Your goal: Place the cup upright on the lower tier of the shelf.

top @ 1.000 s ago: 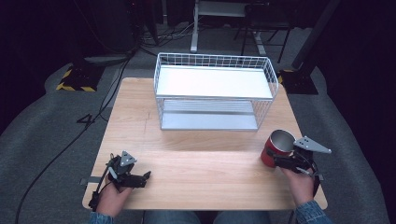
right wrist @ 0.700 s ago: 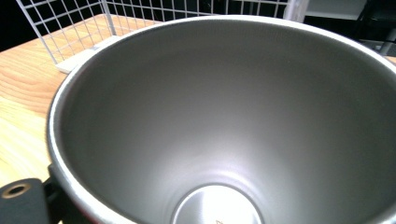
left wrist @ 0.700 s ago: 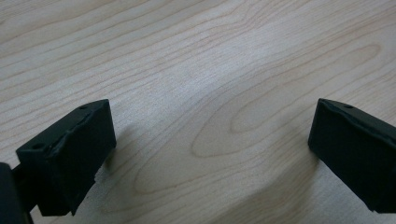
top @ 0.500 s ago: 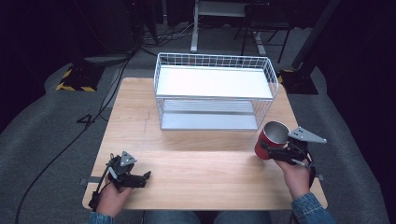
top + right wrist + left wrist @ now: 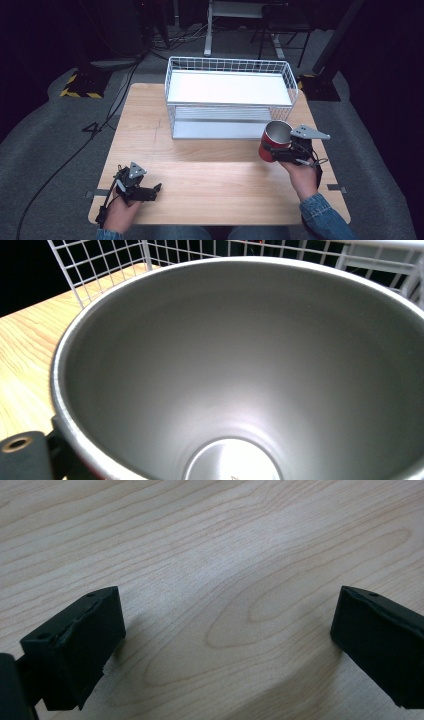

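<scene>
Clearly the step in hand is the carry: the red steel cup [image 5: 274,141] is clamped in the right tool [image 5: 280,152] and held up off the worktop [image 5: 210,165], near its right edge and just in front of the right front corner of the white wire rack [image 5: 230,95]. From above the cup stands roughly upright with its mouth open to the camera, red outside and bare metal inside. In the right gripper view that grey inside [image 5: 240,365] takes up nearly the whole picture (the bottom disc shows low down), with the rack's wire mesh [image 5: 100,260] close behind the rim.

The rack has two levels, a white top tray with a raised wire wall and a lower shelf under it; both look bare. My judgement is that the cup is bound for one of them, and the pictures do not settle which. The next move calls for lifting the cup over the wire wall, or lining it up with the lower opening, without knocking the rim on the wires.

The left tool [image 5: 150,190] rests near the front left corner of the worktop, jaws apart with only wood grain between them.
</scene>
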Demonstrator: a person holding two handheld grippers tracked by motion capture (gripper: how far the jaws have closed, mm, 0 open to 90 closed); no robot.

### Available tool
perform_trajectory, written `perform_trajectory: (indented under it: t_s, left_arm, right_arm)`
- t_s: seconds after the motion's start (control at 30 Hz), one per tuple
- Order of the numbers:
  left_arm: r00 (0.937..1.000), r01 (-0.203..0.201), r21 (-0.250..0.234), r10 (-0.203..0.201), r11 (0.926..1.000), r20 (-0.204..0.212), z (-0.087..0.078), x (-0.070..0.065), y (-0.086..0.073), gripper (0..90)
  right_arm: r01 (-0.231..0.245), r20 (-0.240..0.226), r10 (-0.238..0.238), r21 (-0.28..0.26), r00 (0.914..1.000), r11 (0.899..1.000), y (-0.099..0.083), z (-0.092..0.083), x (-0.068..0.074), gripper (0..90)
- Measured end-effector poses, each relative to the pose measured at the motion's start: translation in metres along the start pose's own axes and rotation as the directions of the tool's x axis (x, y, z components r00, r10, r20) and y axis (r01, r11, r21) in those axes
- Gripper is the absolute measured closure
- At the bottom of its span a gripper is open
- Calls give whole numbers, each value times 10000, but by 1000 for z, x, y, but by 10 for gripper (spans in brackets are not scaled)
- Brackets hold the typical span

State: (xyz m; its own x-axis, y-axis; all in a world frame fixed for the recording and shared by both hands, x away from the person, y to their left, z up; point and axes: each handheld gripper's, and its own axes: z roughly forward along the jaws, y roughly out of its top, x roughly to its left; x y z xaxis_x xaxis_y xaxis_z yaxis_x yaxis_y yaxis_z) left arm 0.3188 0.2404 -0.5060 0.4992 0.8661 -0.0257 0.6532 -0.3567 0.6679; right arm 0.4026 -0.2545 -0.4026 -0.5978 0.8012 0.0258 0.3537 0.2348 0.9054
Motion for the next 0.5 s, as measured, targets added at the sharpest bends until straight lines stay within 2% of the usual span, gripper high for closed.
perform_trajectory:
  t_s: [0.33,0.5]
  left_arm:
    - [10000,-9,-23,8,10000,-82,0,0,-1,15]
    - [10000,14,-27,-15,10000,-72,0,0,-1,15]
  right_arm:
    - [16,-324,-13,94,9995,10000,18,28,14,73]
    - [-141,-389,150,223,9991,9997,22,43,20,73]
